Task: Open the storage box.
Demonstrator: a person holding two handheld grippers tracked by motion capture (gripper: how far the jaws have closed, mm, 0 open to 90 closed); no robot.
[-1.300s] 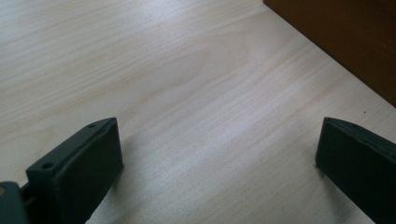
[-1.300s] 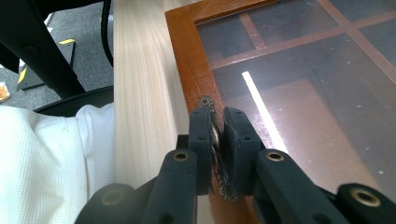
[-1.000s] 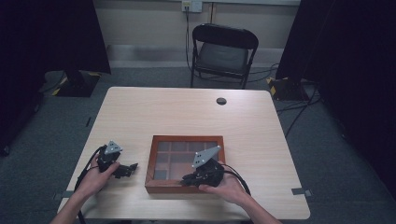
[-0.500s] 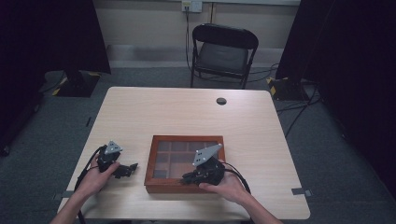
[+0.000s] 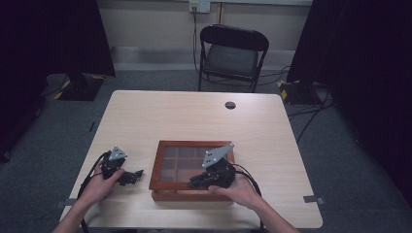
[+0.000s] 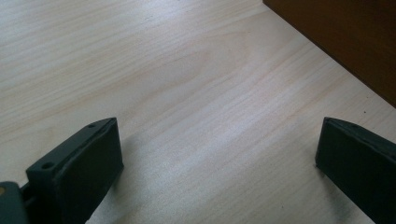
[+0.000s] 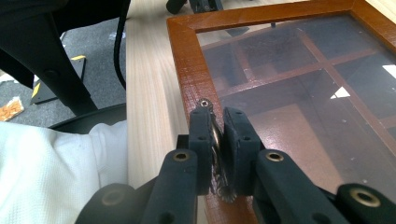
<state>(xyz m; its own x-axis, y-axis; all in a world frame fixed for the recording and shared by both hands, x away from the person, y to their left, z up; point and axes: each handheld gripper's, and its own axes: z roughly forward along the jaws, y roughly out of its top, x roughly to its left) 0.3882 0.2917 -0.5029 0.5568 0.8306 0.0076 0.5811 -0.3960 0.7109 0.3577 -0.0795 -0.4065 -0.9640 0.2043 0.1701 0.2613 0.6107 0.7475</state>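
We are seeing bare tabletop (image 5: 194, 116) lying open toward twelve o'clock; the glass-lidded wooden box (image 5: 160, 167) is blocking passage at six.

A light wooden table (image 5: 194, 121) stands on grey carpet (image 5: 58, 126); behind it, a black folding chair (image 5: 232, 57) (unoccupied) faces a pale wall (image 5: 145, 24), dark curtains (image 5: 43, 39) flanking.

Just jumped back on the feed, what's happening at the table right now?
A person works at the table with two tools. The right hand-held gripper is shut on a small metal clasp on the near frame of the wooden box, whose glass lid lies closed over its compartments. The left hand-held gripper rests open on bare tabletop beside the box.
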